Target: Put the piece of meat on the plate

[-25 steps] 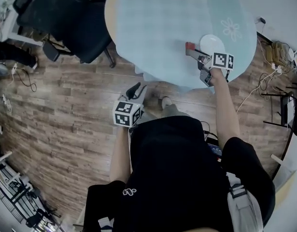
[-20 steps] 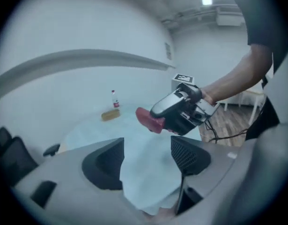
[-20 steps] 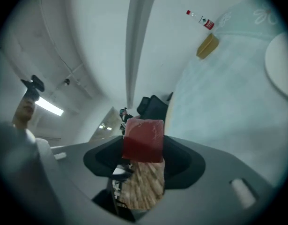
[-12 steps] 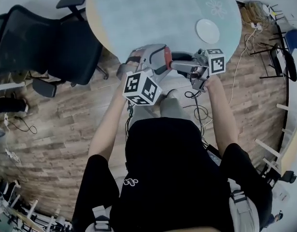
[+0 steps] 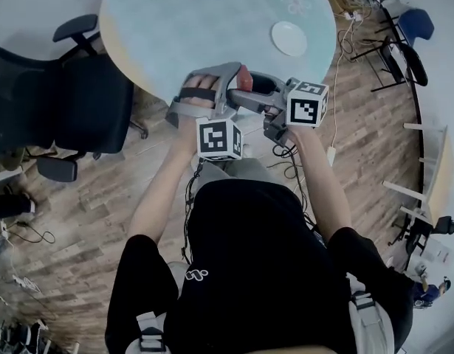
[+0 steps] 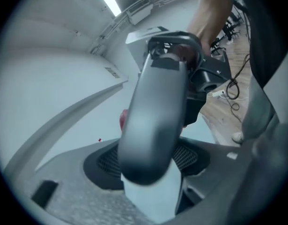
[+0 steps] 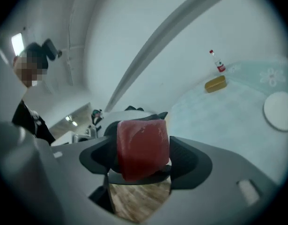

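The red piece of meat (image 7: 143, 146) sits between the pads of my right gripper (image 7: 144, 161), held in the air in front of my chest; its jaws are opening. In the head view the meat (image 5: 243, 77) shows at the right gripper (image 5: 245, 87) tips, off the table's near edge. My left gripper (image 5: 204, 91) stands wide open right beside it. In the left gripper view a grey finger of the right gripper crosses between the left gripper (image 6: 148, 158) jaws, with the meat (image 6: 122, 120) peeking behind. The empty white plate (image 5: 289, 38) lies on the round table (image 5: 197, 21), right of centre.
A black office chair (image 5: 57, 102) stands left of the table, a blue chair (image 5: 415, 24) at the far right. Cables (image 5: 352, 21) trail over the wood floor. A small bottle (image 7: 217, 62) and a yellowish object (image 7: 215, 84) stand on the table's far side.
The right gripper has left the table edge by the plate, carrying the meat up and back. The left gripper rose from beside my body, rolled, opened wide and met the right one.
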Tool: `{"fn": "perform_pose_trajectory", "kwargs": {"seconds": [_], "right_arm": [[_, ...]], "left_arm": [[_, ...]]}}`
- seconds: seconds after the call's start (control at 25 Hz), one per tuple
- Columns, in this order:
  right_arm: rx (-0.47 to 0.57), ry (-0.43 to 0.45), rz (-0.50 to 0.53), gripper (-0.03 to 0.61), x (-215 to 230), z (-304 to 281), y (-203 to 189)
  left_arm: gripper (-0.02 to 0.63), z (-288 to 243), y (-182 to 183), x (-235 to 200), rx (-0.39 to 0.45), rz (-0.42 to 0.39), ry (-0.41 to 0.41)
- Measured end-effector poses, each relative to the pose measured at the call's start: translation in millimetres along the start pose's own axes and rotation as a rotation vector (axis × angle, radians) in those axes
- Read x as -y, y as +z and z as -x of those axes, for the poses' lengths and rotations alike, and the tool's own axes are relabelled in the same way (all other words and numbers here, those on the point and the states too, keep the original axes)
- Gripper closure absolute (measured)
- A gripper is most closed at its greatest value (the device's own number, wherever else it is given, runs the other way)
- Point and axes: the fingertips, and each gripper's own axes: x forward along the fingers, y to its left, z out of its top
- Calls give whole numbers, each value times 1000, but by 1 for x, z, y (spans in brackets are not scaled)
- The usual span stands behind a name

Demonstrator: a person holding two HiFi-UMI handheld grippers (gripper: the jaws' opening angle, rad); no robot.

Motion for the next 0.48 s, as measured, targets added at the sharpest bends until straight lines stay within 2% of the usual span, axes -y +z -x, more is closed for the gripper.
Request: {"fn": "perform_pose_trajectory", "kwargs": {"seconds": [0.04,0.08,0.12,0.16,0.2,0.28,0.48], "right_arm": [[-38,-76,60,231,3,-2,-3],[-73,-153,109,297,8,-4,-5],[-95,-220,136,430,13,-3,-6],[-102,-262,137,468,16,-1,-6],[-99,-273,116,473,16,1,-6],[-89,-242,66,479,11,5,-6],[-107,-174,73,470,1,1,-16]], "left_arm": [[307,0,3,0,-3,-22,17],[308,0,7,1,-4,-39,30],[312,0,10,1,-4,-51,40],[316,1,13,1,-2,-59,47],[316,2,16,1,6,-59,52],[316,6,20,2,33,-44,53],[316,17,15,10,51,-34,40]]}}
